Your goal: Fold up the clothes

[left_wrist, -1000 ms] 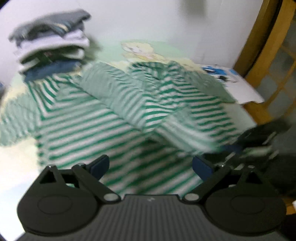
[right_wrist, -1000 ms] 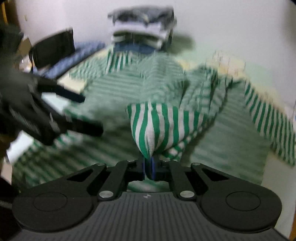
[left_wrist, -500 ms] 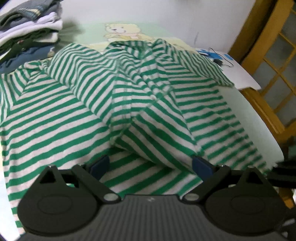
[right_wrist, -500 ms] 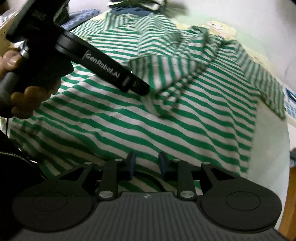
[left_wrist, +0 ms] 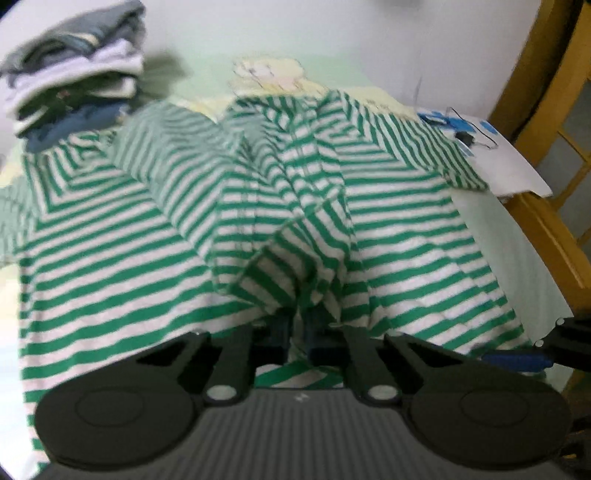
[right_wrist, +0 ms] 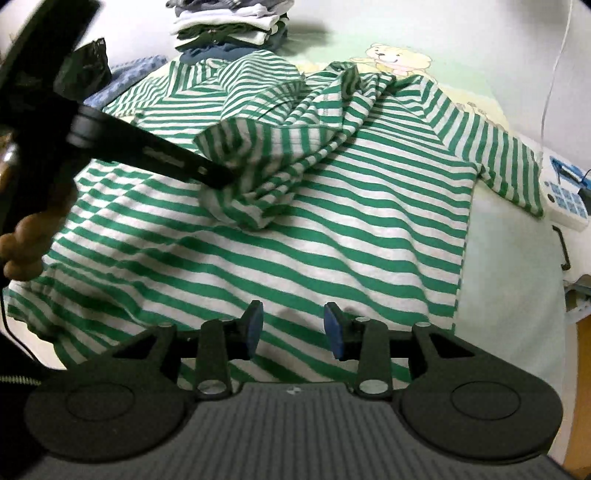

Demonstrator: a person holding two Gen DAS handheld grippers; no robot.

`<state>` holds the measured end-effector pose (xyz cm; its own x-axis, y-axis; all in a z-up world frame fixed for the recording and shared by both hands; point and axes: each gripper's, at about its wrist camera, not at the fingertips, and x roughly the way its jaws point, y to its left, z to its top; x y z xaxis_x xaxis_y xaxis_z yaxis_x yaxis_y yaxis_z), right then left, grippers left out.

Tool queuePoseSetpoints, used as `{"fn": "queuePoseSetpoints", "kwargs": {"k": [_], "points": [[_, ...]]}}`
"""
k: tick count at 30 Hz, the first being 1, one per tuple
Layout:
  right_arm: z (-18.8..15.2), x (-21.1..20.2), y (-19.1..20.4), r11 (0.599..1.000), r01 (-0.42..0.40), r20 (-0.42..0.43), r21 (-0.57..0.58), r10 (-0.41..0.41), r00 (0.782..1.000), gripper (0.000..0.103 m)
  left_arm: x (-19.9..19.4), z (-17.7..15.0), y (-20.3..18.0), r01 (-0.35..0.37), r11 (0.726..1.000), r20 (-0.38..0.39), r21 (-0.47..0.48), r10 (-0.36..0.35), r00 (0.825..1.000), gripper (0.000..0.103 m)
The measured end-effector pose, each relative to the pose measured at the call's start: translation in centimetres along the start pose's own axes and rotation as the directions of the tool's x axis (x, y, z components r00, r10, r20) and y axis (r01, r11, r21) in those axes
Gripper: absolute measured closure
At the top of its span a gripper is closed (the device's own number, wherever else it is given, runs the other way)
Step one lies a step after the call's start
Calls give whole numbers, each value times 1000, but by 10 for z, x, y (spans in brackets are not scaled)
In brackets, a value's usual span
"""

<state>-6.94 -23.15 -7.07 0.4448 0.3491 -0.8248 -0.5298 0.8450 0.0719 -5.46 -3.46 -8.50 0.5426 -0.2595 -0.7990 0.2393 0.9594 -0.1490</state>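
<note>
Striped shirt [right_wrist: 280, 236] spread flat for folding; its bunched sleeve [left_wrist: 291, 273] is pinched by closed left tongs [left_wrist: 298, 325]. Right tongs [right_wrist: 293, 328] part-open, just opened, empty.

Soft, even indoor light fills both views, with no glare. The left wrist view is smeared by motion blur: the pile of folded clothes [left_wrist: 74, 70] and the striped shirt [left_wrist: 147, 258] lose their edges. The right wrist view is sharper, though the dark tool at its left edge is blurred. The pile throws a soft shadow to the right on the wall [right_wrist: 443, 22]. Fisheye distortion bends straight lines, and the corners go black.
</note>
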Motion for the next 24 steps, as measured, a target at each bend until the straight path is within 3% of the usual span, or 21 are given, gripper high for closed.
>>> {"fn": "queuePoseSetpoints", "kwargs": {"k": [5, 12, 20, 24], "points": [[6, -5, -10, 998, -67, 49, -16, 68, 997, 64, -42, -5, -4, -23, 999, 68, -42, 26, 997, 101], [5, -2, -11, 990, -120, 51, -75, 124, 991, 64, -101, -36, -7, -63, 991, 122, -118, 78, 989, 101], [1, -3, 4, 973, -163, 48, -165, 173, 984, 64, -85, -72, -15, -112, 987, 6, -115, 114, 993, 101], [-4, -4, 4, 967, -175, 47, -187, 186, 981, 64, -106, -73, -25, -119, 991, 79, -66, 124, 989, 101]]}}
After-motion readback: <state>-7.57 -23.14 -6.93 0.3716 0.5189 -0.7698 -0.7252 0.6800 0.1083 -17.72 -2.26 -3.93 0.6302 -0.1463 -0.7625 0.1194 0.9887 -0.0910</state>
